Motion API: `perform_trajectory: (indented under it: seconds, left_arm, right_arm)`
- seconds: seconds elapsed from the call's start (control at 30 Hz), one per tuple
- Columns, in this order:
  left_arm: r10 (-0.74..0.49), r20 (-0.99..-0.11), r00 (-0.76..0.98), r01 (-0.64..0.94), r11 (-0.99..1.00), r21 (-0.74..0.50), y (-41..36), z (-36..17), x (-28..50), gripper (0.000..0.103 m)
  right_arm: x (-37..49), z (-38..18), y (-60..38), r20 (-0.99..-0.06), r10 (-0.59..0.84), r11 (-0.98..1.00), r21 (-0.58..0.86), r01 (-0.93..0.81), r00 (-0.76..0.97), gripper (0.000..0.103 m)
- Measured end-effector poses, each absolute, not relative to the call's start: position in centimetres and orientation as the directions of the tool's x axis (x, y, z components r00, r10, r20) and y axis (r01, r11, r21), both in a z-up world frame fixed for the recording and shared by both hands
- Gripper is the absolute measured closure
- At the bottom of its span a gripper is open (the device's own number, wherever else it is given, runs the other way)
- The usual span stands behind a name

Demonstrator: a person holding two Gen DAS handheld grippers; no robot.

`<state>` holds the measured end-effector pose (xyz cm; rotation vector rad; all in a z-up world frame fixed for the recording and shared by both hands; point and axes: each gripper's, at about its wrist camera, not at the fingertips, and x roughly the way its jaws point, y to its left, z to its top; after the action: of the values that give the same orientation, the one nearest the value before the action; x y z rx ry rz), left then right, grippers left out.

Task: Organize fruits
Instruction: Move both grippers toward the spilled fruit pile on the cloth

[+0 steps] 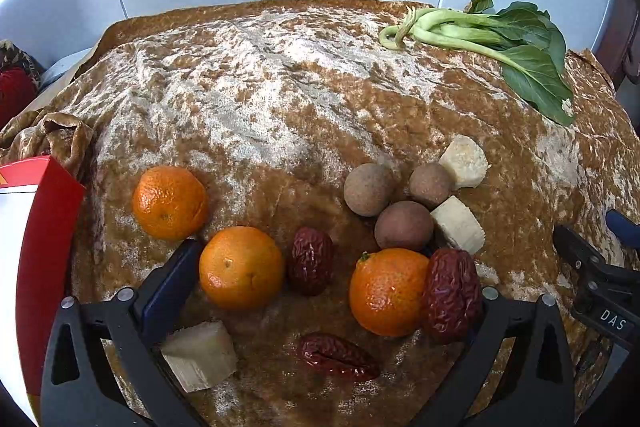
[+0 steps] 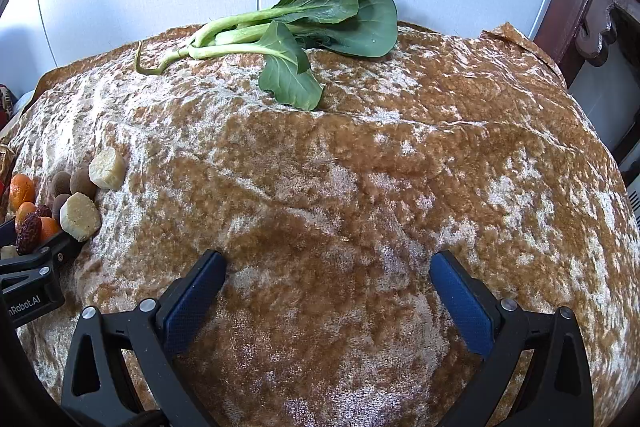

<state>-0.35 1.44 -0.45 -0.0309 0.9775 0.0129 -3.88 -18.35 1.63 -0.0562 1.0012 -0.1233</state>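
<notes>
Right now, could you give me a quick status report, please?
Left gripper open over the fruit pile, nearest mandarin between fingers, ungripped. Right gripper open, over bare cloth.

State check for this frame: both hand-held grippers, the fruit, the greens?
Left hand-held gripper: open, fruit lying between its fingers.
Right hand-held gripper: open, holding nothing, over bare cloth.
Three oranges: whole, unpeeled, loose on the cloth.
Three red dates: wrinkled, loose.
Leafy greens: lying flat, apart from fruit.
</notes>
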Motion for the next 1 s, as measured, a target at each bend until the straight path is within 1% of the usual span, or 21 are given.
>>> perform_trajectory:
  seconds: [0.43,0.53,0.6,0.67,0.73,0.77,0.83,0.87,0.93,1.0]
  left_arm:
    - [0.003,-0.833,0.553,-0.022,1.0,-0.011,1.6,-0.4,-0.3,0.0]
    - [0.0,-0.877,0.48,-0.001,1.0,0.0,2.1,0.4,-0.3,0.0]
    - [0.02,-0.881,0.473,0.005,1.0,0.025,2.9,1.6,-1.4,0.0]
    - [0.058,-0.854,0.517,0.031,0.996,0.086,4.0,3.9,-3.4,0.0]
    - [0.08,-0.817,0.571,0.051,0.99,0.132,5.2,5.9,-5.5,0.0]
    - [0.081,-0.806,0.586,0.05,0.99,0.135,6.1,6.7,-6.5,0.0]
    - [0.04,-0.806,0.59,0.046,0.995,0.083,7.7,7.6,-7.7,0.0]
    - [0.017,-0.807,0.591,0.042,0.998,0.052,8.5,7.8,-8.5,0.0]
    - [0.013,-0.804,0.594,0.03,0.999,0.038,9.7,8.1,-9.9,0.0]
    - [0.001,-0.819,0.574,0.037,0.999,0.027,10.0,8.1,-10.9,0.0]
  right_arm:
    - [-4.1,1.6,-18.1,-0.829,-0.145,0.989,-0.11,0.096,0.54,0.001]
    - [-4.1,1.8,-17.8,-0.838,-0.147,0.989,-0.114,0.094,0.526,0.001]
    - [-3.8,2.1,-18.0,-0.865,-0.121,0.993,-0.104,0.062,0.486,0.001]
    - [-3.1,2.6,-18.0,-0.904,-0.093,0.995,-0.103,-0.001,0.418,0.001]
    - [-3.2,3.7,-18.0,-0.901,-0.077,0.995,-0.096,-0.023,0.426,0.003]
    - [-3.9,5.2,-18.0,-0.877,-0.058,0.996,-0.08,-0.026,0.476,0.003]
    - [-4.7,7.2,-17.7,-0.85,-0.003,0.999,-0.031,-0.043,0.527,0.002]
    - [-5.2,8.8,-17.1,-0.827,0.075,0.996,0.035,-0.081,0.558,0.002]
    - [-5.4,10.1,-16.1,-0.805,0.138,0.989,0.084,-0.12,0.577,0.002]
    - [-5.0,10.7,-14.0,-0.804,0.186,0.978,0.099,-0.181,0.565,0.002]
